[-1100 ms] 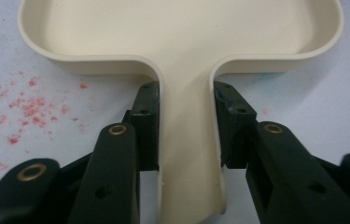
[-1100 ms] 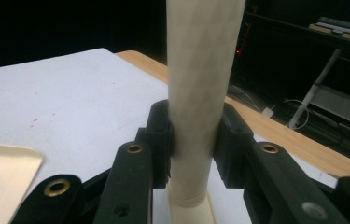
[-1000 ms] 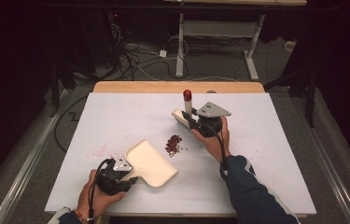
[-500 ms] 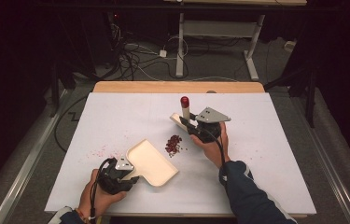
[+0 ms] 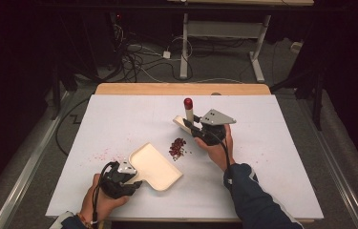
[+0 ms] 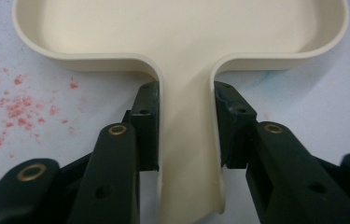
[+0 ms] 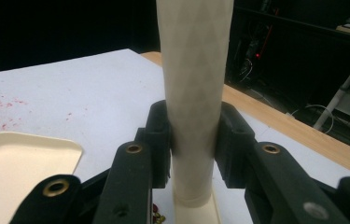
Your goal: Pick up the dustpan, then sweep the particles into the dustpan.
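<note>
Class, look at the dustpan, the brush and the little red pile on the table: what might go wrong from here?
1. The pile lies loose beside the dustpan, not in it; a hard sweep may scatter bits across the table.
2. The left tool clamps only the dustpan's narrow handle, so a push from the brush could twist or slide it.
3. The right tool grips the brush's smooth handle, which might slip.

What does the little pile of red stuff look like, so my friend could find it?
Start at the white table and find the cream dustpan held by the left gripper. Just past its far right corner lies the pile: a small dark red heap of bits, thicker and darker than the faint pink specks scattered farther left.
</note>
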The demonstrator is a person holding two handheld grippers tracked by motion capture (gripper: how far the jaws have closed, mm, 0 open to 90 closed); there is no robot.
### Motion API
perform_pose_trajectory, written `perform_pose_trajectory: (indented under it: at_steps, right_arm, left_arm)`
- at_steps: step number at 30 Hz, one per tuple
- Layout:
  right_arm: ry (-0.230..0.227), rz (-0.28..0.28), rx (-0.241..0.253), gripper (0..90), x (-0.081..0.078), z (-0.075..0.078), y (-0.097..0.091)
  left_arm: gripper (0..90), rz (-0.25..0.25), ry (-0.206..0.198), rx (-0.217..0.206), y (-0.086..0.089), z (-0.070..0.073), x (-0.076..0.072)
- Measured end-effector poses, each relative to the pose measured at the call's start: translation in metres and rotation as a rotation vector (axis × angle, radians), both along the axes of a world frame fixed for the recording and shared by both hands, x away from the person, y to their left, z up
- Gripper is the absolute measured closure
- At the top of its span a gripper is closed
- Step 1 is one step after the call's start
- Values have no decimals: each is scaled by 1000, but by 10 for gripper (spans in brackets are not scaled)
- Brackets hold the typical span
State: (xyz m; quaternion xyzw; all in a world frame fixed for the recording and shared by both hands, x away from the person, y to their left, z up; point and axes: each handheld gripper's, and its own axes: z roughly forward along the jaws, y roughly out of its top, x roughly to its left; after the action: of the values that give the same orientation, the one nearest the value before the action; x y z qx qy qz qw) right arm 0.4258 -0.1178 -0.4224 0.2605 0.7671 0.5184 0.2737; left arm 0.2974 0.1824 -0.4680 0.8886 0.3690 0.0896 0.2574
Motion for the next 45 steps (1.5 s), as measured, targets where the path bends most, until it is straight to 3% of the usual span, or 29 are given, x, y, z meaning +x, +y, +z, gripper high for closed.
perform_pose_trajectory:
  at_steps: [12,25,31,40,45]
  right_arm:
    - [17,4,10,697,-3,-1,3]
    - [27,88,-17,670,-18,-7,15]
    - [23,92,-13,671,-26,-8,19]
    - [19,106,3,683,-40,-5,28]
    - [23,106,49,694,-48,-4,33]
  left_arm:
    - [641,7,1,15,-4,-1,1]
    - [642,15,-3,28,-7,-2,0]
    - [641,21,-3,27,-7,-2,-1]
    - [642,15,-5,27,-9,-1,0]
    - [641,13,5,24,-17,0,4]
